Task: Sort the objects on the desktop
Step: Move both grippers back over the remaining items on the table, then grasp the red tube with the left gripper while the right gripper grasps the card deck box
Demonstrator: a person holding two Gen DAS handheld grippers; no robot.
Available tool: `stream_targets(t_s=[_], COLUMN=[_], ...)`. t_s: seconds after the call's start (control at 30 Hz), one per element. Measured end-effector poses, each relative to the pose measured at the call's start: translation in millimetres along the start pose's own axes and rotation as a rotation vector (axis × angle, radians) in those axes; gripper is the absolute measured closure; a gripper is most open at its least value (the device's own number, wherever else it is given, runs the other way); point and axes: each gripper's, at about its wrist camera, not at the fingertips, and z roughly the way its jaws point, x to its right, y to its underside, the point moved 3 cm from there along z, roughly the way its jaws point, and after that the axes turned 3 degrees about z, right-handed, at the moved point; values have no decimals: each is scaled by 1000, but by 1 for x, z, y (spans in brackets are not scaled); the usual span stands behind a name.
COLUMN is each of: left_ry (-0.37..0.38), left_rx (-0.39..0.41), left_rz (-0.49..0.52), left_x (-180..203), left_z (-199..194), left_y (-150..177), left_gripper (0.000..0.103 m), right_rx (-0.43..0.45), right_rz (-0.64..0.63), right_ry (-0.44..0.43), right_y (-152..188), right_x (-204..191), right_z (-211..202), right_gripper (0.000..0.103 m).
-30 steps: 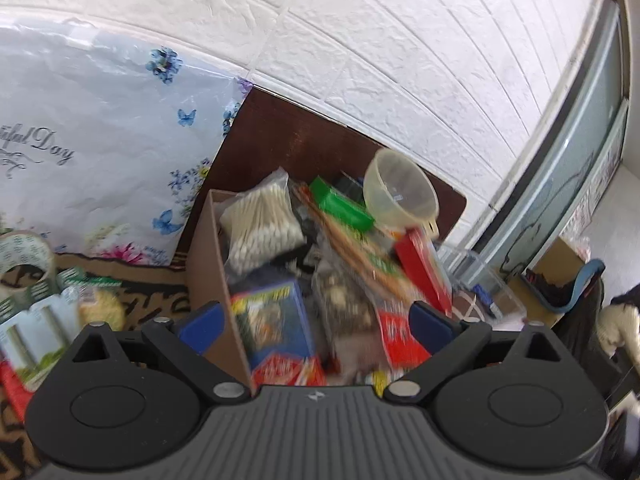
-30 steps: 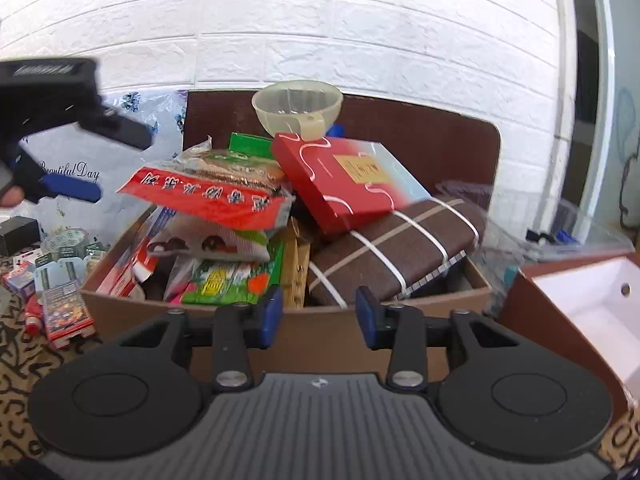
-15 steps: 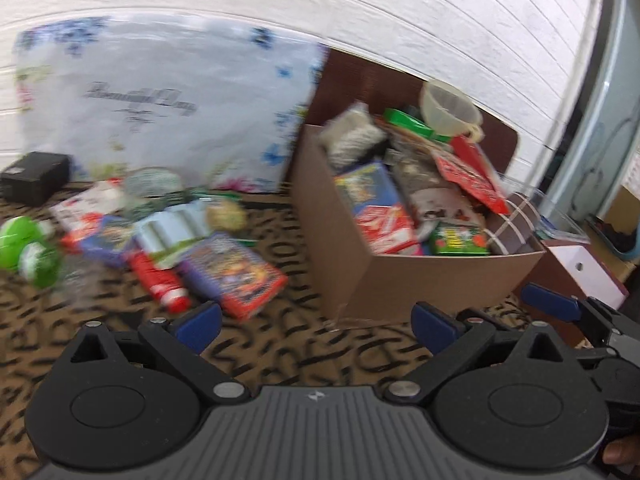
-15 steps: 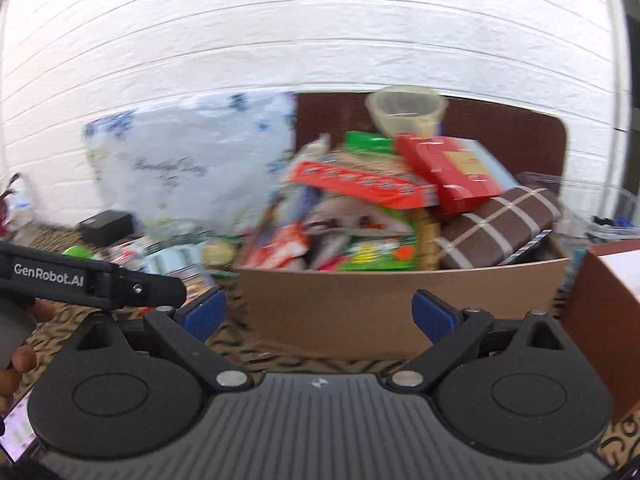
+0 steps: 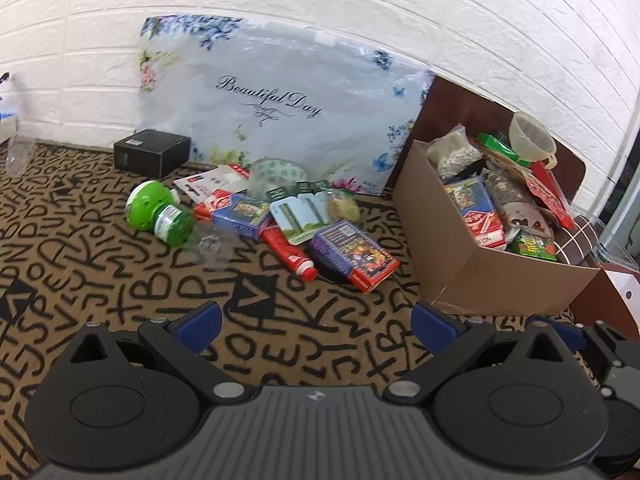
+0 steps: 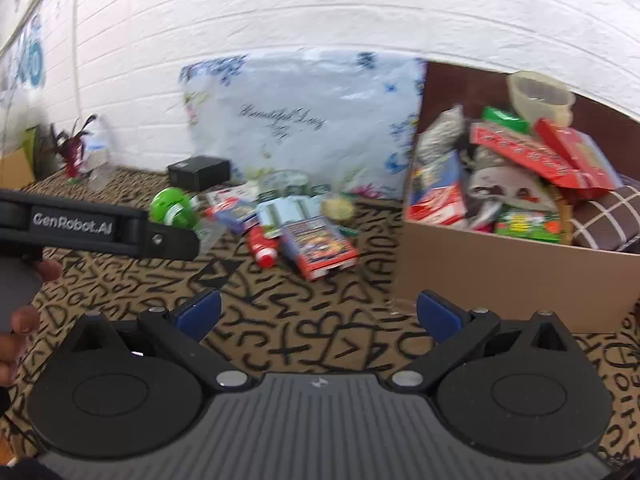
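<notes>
Both grippers pulled back from cardboard box (image 5: 472, 268), jaws apparently open, empty

Ahead of me a scattered pile of small packets (image 5: 296, 216) lies on the letter-patterned mat (image 5: 120, 272). To its right stands the full brown cardboard box (image 5: 480, 272); behind it leans a flowered plastic bag (image 5: 280, 112).

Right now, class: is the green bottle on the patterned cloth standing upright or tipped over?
Tipped over. The green bottle lies on its side on the cloth.
</notes>
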Motion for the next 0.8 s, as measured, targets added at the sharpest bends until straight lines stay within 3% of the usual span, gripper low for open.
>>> stream_targets(t_s=[0.37,0.53,0.8], left_ry=[10,-21,-34], left_rx=[-16,-36,-71], left_rz=[-66,-79,-110], left_x=[-20,-32,-52], left_z=[4,16,43], left_y=[3,3,-4], left_gripper=[0,0,1], right_rx=[-80,-104,-94], right_rz=[-20,-32,-100], right_ry=[-21,-34,-81], right_y=[2,1,-15], right_x=[-16,-19,-24], right_z=[26,39,69], right_gripper=[2,2,2])
